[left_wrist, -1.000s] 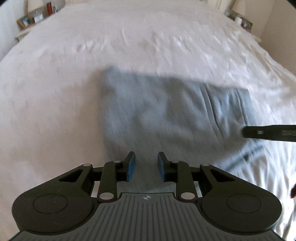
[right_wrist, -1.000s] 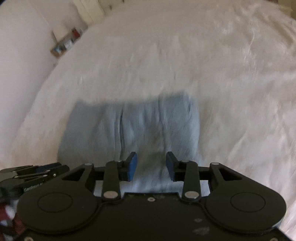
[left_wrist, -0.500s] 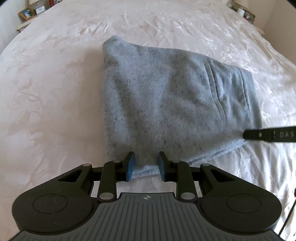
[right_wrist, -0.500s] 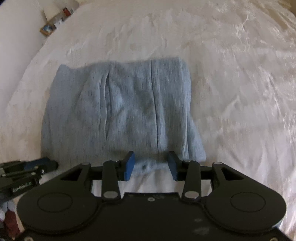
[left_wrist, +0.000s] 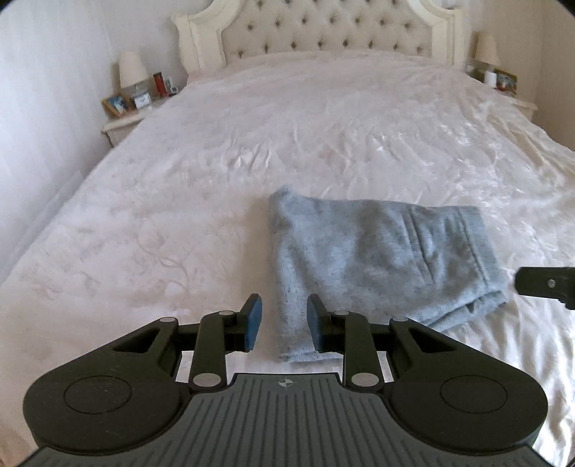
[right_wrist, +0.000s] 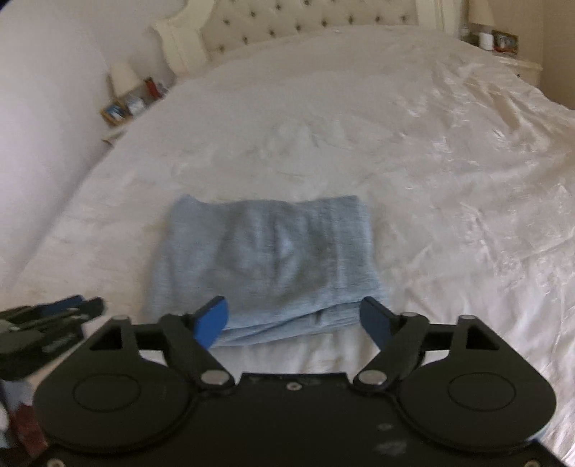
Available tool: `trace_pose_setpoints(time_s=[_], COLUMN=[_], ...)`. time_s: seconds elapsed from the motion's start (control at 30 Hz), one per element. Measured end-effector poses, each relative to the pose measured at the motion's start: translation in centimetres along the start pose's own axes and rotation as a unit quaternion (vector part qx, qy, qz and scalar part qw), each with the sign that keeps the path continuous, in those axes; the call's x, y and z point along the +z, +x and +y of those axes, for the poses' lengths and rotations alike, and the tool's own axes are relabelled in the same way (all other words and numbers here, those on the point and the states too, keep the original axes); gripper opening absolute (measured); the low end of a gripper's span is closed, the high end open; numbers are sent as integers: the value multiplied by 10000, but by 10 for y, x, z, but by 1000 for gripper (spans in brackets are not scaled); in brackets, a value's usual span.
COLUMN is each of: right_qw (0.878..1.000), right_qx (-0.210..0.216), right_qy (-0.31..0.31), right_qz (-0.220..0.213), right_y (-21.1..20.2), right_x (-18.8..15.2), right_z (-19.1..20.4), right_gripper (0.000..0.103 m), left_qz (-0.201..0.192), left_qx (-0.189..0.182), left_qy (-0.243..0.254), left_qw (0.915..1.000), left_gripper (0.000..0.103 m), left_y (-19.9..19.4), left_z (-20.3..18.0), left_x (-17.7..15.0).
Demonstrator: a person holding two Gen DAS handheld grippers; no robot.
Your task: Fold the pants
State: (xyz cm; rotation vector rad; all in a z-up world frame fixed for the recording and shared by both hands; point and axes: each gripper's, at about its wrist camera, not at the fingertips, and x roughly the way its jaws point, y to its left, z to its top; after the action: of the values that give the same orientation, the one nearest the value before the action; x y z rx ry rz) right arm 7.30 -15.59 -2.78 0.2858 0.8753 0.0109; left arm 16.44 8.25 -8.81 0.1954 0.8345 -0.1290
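Grey fleece pants (left_wrist: pixel 381 258) lie folded into a compact rectangle on the white bedspread (left_wrist: pixel 179 201), near the foot of the bed and well short of the tufted headboard (left_wrist: pixel 323 32). Your left gripper (left_wrist: pixel 284 323) hangs above their near left corner, jaws parted and holding nothing. Your right gripper (right_wrist: pixel 294 319) hangs over their near edge, jaws spread wide and likewise empty.

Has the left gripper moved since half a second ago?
Yes. The left gripper has pulled back and up from the folded pants: the headboard is now visible.
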Motion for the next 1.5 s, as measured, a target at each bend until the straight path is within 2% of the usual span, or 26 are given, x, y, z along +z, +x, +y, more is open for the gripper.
trace_pose_setpoints(time_s=[0.13, 0.27, 0.53, 0.63, 0.8, 0.93, 1.2, 1.5], right_qw=[10000, 9999, 9987, 9989, 9997, 9996, 9997, 9997], right_qx=[76, 66, -185, -134, -165, -230, -144, -198], right_qy=[-45, 13, 230, 289, 181, 27, 192, 93], right_qz=[-34, 93, 413, 340, 64, -179, -69, 58], right_y=[-25, -43, -58, -67, -80, -90, -92, -90], right_x=[-4, -5, -18, -23, -27, -27, -30, -28], right_z=[15, 22, 18, 20, 27, 31, 21, 13], right_gripper=[92, 94, 94, 94, 103, 103, 103, 103], left_qz=[-77, 170, 321, 418, 490, 448, 508, 700], left_qx=[-118, -400, -291, -242, -200, -185, -238, -255], left_qy=[-74, -191, -616, -712, -709, -713, -610, -658], left_qw=[9999, 9989, 9972, 9963, 9961, 9963, 9966, 9951], left_gripper=[27, 27, 27, 27, 27, 27, 27, 27], left_y=[-23, -36, -57, -62, -70, -76, -78, -74], left_z=[-4, -3, 11, 12, 7, 3, -15, -30], left_x=[3, 5, -5, -11, -16, -16, -17, -18])
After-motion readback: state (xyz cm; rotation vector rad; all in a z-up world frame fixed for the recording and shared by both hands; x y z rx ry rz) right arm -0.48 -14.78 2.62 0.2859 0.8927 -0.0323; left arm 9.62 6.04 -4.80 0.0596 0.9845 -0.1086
